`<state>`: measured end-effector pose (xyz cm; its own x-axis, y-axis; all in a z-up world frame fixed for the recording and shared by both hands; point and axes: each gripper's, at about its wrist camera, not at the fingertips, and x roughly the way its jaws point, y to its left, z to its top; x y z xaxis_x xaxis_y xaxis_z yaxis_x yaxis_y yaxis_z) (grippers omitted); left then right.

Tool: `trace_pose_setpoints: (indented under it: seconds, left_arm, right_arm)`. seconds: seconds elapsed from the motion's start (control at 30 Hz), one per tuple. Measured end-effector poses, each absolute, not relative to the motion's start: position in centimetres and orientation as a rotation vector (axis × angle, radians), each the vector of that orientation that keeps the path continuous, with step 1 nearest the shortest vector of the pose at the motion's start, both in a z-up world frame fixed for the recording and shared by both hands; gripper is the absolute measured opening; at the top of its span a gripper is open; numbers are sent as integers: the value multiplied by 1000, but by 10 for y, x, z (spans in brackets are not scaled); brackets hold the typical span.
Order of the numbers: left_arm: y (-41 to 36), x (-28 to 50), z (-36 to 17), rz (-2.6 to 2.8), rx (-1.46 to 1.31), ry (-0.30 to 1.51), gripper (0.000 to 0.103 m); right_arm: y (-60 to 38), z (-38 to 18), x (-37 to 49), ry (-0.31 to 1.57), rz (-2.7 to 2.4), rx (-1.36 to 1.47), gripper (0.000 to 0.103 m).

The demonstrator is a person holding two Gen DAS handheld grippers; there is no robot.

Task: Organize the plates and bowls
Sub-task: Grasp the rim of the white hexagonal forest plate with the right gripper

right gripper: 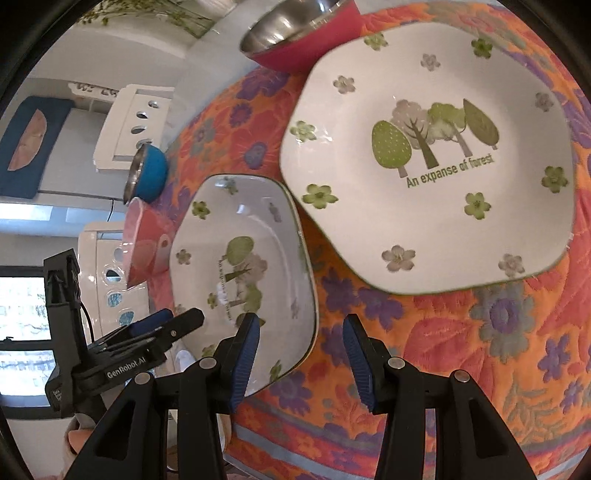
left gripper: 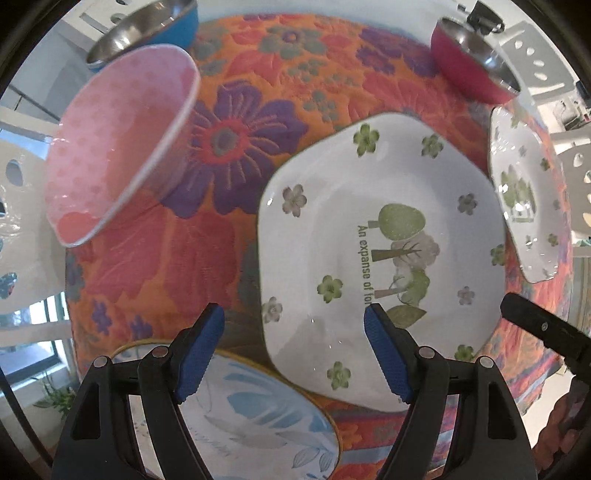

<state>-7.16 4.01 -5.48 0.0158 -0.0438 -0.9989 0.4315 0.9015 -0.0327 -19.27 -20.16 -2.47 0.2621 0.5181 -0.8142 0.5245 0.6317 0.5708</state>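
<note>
White forest plate beneath left tool

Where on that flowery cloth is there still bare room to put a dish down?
Bare cloth lies between the pink bowl and the forest plate, around the purple flower, and in front of the second forest plate near the table edge. It is crowded where the two plates meet.

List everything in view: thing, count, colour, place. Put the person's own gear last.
forest plate: two, white with green trees, side by side mid-table.
pink bowl: one, pink dotted, beyond the plates.
blue steel bowl: one, blue outside, far edge behind the pink bowl.
red steel bowl: one, red outside, far edge.
blue-leaf plate: one, white and blue, near edge.
tablecloth: one, orange floral, covering the table.
left hand-held gripper: one, black with blue pads, open, empty.
right hand-held gripper: one, same colours, open, empty.
</note>
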Motion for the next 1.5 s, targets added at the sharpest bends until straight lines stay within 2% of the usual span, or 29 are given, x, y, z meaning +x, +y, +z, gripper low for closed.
trace_pose_setpoints:
  seconds: [0.43,0.97,1.2,1.5]
  left_arm:
    - [28,-53,-80,-388,290,1563,76]
    - [-26,-40,-81,-471,310,1553,77]
    - [-25,-43,-52,-500,331,1498,77]
    - [-36,-43,-39,-520,351,1465,77]
  right_arm:
    - [-192,-54,-157,1430,81,939,47]
    - [-186,-54,-151,1426,133,962,50]
    - [-178,-50,-145,1444,156,915,50]
    - [-171,-43,-144,1452,178,852,50]
